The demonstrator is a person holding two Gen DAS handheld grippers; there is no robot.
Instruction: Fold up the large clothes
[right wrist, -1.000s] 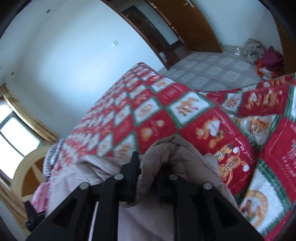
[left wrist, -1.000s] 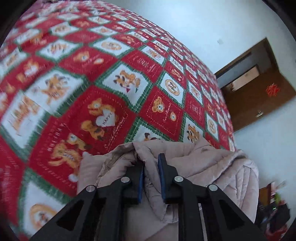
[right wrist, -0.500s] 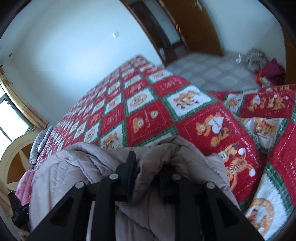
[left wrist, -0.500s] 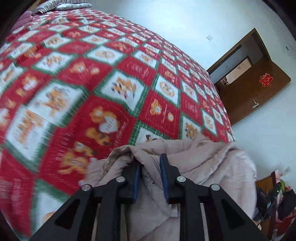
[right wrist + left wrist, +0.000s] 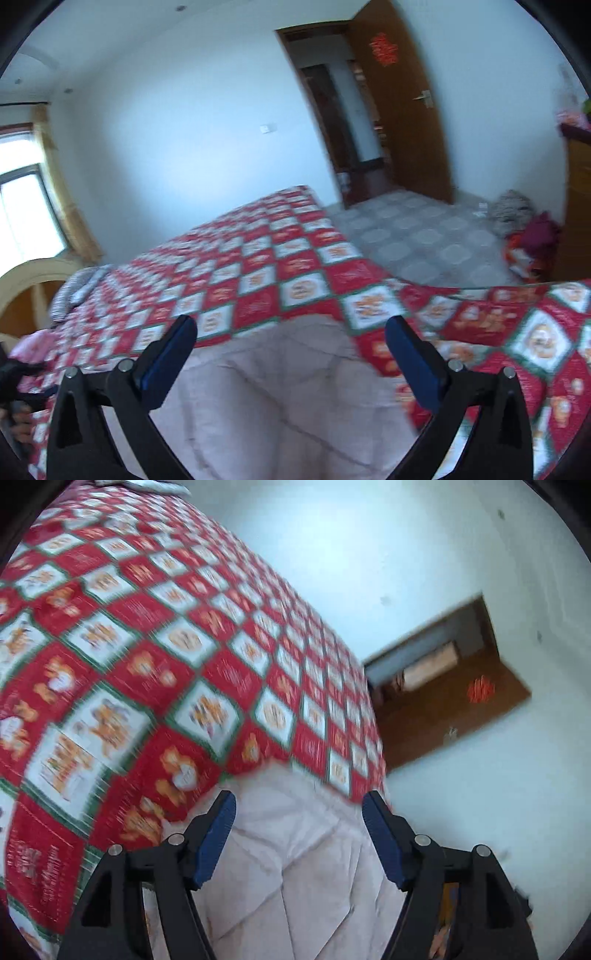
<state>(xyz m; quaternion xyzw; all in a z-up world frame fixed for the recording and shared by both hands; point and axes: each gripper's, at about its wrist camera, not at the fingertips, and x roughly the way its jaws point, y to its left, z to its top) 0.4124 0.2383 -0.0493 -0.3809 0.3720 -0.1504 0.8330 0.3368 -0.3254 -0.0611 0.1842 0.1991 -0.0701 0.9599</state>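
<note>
lying flat, pink quilted coat (image 5: 295, 867) on bed (image 5: 147, 657)

no readable text, quilt (image 5: 155, 657) lettering blurred

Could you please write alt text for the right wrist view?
The right gripper, jaws opening and gripping nothing, hangs above a pale pink quilted coat lying on a red, white and green bear-print bedspread. Beyond are a white wall and an open brown door.
</note>
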